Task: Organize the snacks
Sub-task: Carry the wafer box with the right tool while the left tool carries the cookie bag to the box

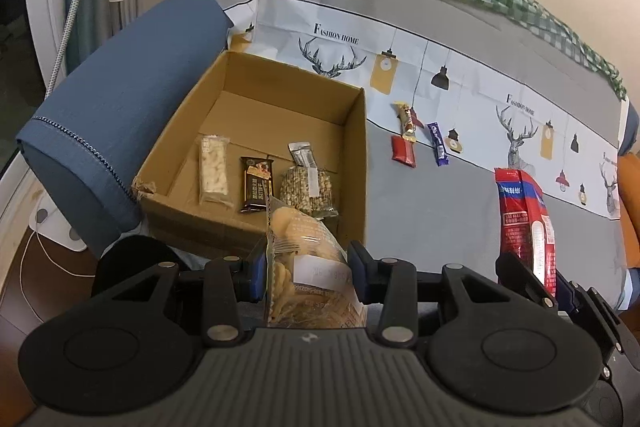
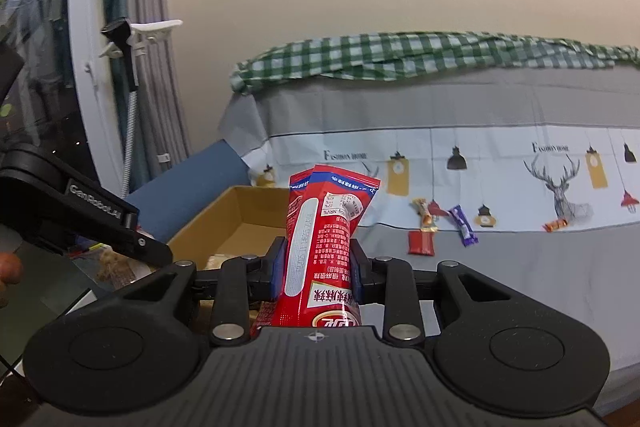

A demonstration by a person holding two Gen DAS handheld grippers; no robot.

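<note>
My left gripper (image 1: 306, 277) is shut on a clear bag of round crackers (image 1: 308, 251), held just short of the near wall of an open cardboard box (image 1: 256, 99). Inside the box lie a pale rice bar (image 1: 214, 171), a dark chocolate bar (image 1: 256, 187) and a bag of nuts (image 1: 306, 187). My right gripper (image 2: 318, 267) is shut on an upright red snack packet (image 2: 324, 247), which also shows at the right of the left wrist view as the red packet (image 1: 524, 223). The box (image 2: 244, 215) lies just behind and left of it.
Loose on the grey sofa cover lie a red wrapper (image 1: 404, 151), a gold bar (image 1: 406, 121) and a blue bar (image 1: 438, 143); an orange candy (image 2: 556, 225) sits further right. A blue armrest (image 1: 120, 115) flanks the box. A green checked cloth (image 2: 420, 57) tops the backrest.
</note>
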